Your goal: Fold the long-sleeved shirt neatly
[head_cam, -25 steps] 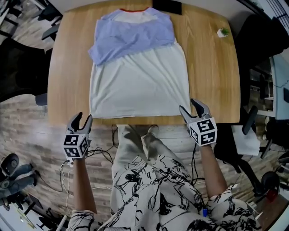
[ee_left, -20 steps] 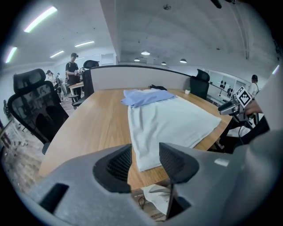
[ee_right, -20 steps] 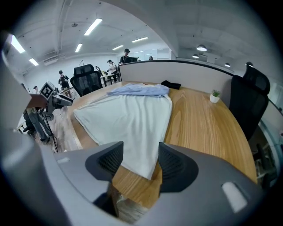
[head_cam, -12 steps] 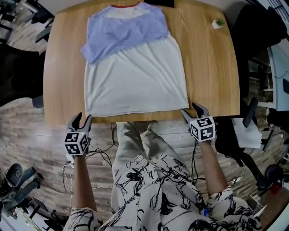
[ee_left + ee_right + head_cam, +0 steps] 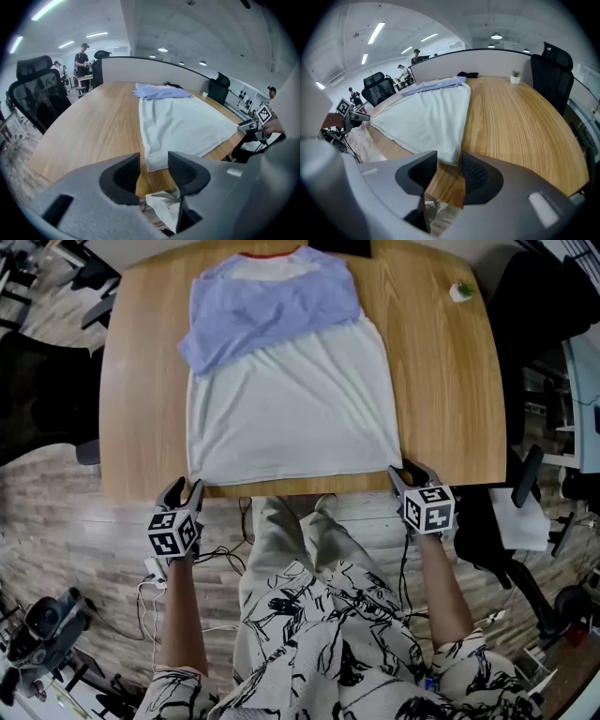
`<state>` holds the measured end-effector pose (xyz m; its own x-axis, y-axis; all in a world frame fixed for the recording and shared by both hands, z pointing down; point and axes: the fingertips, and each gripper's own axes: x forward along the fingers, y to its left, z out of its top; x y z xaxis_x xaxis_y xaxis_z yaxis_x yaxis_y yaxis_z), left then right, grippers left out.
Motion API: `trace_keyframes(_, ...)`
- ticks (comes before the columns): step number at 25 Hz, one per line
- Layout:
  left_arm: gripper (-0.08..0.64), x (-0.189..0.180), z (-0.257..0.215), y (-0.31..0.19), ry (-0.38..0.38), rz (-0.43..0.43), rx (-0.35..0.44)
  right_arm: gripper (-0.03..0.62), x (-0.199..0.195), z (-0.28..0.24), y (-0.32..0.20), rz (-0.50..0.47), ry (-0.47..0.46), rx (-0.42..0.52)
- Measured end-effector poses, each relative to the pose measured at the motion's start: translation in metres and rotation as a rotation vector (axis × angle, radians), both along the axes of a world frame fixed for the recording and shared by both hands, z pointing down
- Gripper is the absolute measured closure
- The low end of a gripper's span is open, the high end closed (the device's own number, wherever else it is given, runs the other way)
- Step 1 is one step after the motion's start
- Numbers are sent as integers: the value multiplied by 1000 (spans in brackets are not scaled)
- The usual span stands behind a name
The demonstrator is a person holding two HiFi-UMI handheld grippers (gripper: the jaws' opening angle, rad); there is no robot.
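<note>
Hovering just off the near edge of the bench (image 5: 441,381), the left hand-held gripper (image 5: 184,488) had its jaws apart with nothing between them, close to the near left corner of the hem. The long-sleeved shirt (image 5: 291,399) lay flat mid-bench, hem toward the person, with the blue sleeves (image 5: 272,310) folded across the chest by the collar. The right hand-held gripper (image 5: 406,471) sat at the near right hem corner. Its jaws had just been closing but showed a gap, with the corner at their tips and the pads not pressing it. A small potted plant (image 5: 461,291) stood far right, well apart from the shirt.
</note>
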<state>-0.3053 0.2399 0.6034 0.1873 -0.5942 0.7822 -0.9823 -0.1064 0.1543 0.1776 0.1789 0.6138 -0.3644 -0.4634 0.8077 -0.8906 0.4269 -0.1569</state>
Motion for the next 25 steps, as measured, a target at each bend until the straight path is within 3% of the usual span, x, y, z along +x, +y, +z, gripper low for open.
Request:
trace_keyframes(11, 397, -2, 8, -1, -16, -9, -15, 499, 0, 1, -2, 10, 36, 14)
trace_keyframes(15, 522, 2, 9, -2, -13, 1, -22, 558, -5, 3, -1, 4, 29, 17)
trace_keyframes(25, 529, 5, -7, 0, 16, -14, 7, 565, -7, -8, 2, -16, 7, 29)
